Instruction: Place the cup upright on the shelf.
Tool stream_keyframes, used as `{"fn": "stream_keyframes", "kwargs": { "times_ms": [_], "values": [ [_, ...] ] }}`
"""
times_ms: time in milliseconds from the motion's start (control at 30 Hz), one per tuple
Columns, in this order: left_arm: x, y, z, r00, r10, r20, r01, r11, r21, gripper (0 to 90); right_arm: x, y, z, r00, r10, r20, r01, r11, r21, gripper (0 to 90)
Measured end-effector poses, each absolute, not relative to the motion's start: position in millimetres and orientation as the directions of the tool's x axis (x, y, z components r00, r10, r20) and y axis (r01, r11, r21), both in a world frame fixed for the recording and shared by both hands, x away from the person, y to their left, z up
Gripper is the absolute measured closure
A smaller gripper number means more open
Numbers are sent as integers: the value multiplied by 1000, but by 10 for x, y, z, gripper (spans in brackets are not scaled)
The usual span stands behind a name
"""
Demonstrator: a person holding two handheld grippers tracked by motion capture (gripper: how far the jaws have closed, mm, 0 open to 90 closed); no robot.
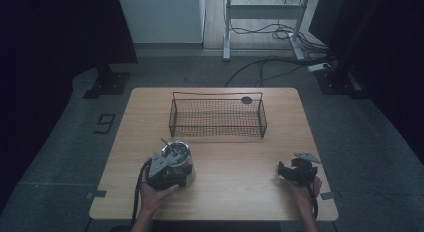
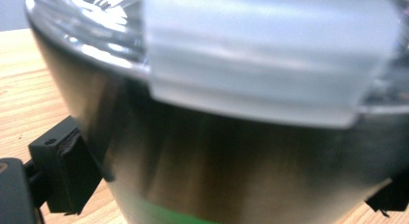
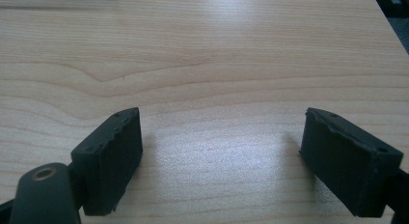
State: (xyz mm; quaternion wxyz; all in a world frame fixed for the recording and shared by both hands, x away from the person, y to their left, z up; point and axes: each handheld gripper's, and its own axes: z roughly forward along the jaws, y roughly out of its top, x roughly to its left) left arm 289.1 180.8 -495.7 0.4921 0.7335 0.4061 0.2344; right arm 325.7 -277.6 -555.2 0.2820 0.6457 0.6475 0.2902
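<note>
A steel pot (image 1: pixel 181 161) with a clear lid stands on the wooden table (image 1: pixel 235 187) at front left. In the left gripper view the steel pot (image 2: pixel 231 156) looms close, with a frosted plastic clip (image 2: pixel 260 64) on its rim and a green band at its base. My left gripper (image 1: pixel 172 168) has its black jaws pressed against the pot's two sides, with one fingertip (image 2: pixel 65 168) at the left wall. At front right, my right gripper (image 1: pixel 289 171) rests low over bare wood. That right gripper (image 3: pixel 222 156) is open with nothing between its jaws.
A black wire basket (image 1: pixel 218 117) stands at the table's far middle, and nothing shows inside it. A small dark round object (image 1: pixel 246 99) lies just behind its right end. Floor, cables and a desk frame lie beyond the table.
</note>
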Motion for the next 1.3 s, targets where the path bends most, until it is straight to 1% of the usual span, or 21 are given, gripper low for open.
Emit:
{"fn": "stream_keyframes", "kwargs": {
  "times_ms": [200,567,767,1300],
  "values": [
    [2905,1853,-4921,548,833,-75,368,-160,916,37,3257,-2776,-5552,-7,1000,10,673,-2,740,144],
    [2974,1913,-4735,526,844,-100,370,-122,921,37,3257,-2776,-5552,-8,1000,9,673,-1,740,146],
    [3003,1921,-4621,524,848,-85,357,-128,925,38,3257,-2776,-5552,-8,1000,9,673,-1,740,147],
    [3095,1913,-4336,530,844,-78,333,-122,935,38,3256,-2776,-5551,-10,1000,9,672,0,740,150]
  ]
}}
